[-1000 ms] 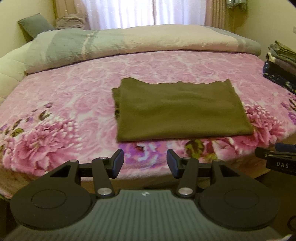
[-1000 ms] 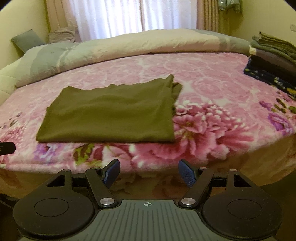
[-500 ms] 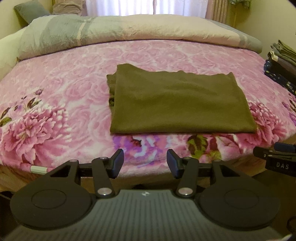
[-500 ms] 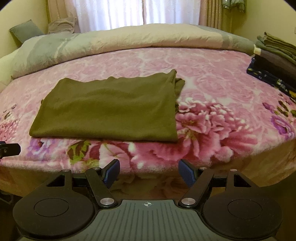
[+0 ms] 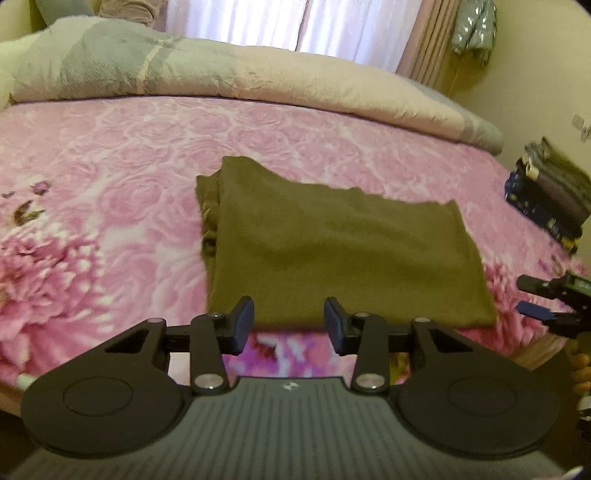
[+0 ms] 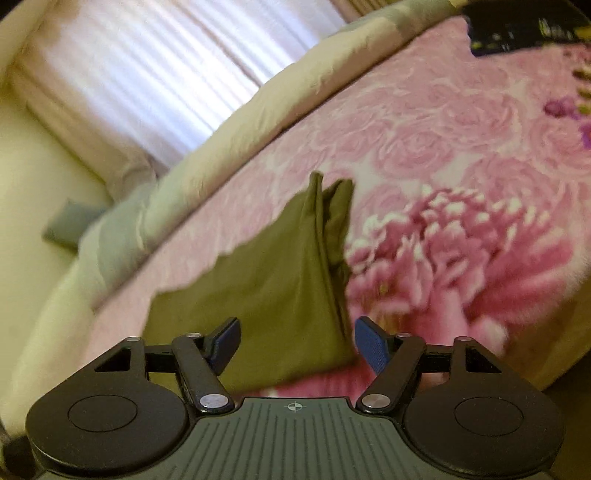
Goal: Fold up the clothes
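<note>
Cloth: an olive folded cloth [image 5: 343,251] is lying flat on a pink flowered bed [image 5: 110,192].
Left tool [image 5: 289,325]: jaws closing, gripping nothing, hovering at the cloth's near edge.
Right tool [image 6: 295,345]: jaws closing, unclenched, the cloth's near right corner lying between them.

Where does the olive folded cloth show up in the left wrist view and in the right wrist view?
Left wrist: the olive cloth lies mid-frame on the pink bedspread, its near edge just past the gripper.
Right wrist: the cloth sits centre-low and tilted, its right corner between the fingers.
Shared landmark: the stack of folded clothes at the right edge, top right in the right wrist view.
</note>
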Demonstrator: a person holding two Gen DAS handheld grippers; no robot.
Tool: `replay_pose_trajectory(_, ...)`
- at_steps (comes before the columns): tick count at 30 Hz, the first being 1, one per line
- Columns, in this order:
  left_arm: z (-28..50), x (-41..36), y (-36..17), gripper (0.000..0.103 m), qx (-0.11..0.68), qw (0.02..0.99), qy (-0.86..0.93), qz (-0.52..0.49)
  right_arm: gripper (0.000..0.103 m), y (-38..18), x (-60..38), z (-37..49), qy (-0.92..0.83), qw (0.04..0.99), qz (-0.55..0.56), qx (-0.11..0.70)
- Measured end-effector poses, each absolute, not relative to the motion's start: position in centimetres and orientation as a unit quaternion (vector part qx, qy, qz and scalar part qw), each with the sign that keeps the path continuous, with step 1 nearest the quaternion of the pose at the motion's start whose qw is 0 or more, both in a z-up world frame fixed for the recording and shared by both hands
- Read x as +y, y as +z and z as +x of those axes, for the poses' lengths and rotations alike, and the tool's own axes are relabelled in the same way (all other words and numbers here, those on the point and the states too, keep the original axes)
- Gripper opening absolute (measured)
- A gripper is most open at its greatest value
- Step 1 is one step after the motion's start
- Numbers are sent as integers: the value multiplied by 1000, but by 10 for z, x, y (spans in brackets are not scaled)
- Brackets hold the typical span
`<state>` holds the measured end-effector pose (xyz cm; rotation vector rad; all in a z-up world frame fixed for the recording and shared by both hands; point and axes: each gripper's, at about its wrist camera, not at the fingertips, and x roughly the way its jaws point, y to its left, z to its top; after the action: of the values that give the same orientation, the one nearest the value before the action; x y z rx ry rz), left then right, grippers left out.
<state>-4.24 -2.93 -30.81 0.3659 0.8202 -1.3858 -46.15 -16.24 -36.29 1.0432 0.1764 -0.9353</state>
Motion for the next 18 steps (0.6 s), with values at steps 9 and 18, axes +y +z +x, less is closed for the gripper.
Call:
replay_pose_trajectory(9, -16, -82, -335, 32, 431, 645, -621, 111, 62, -397, -245, -462, -408, 742, 527, 70)
replay_pose_trajectory(18, 25, -133, -357, 32, 472, 619, -625, 59, 43, -426, -283, -468, -342, 744, 570, 75)
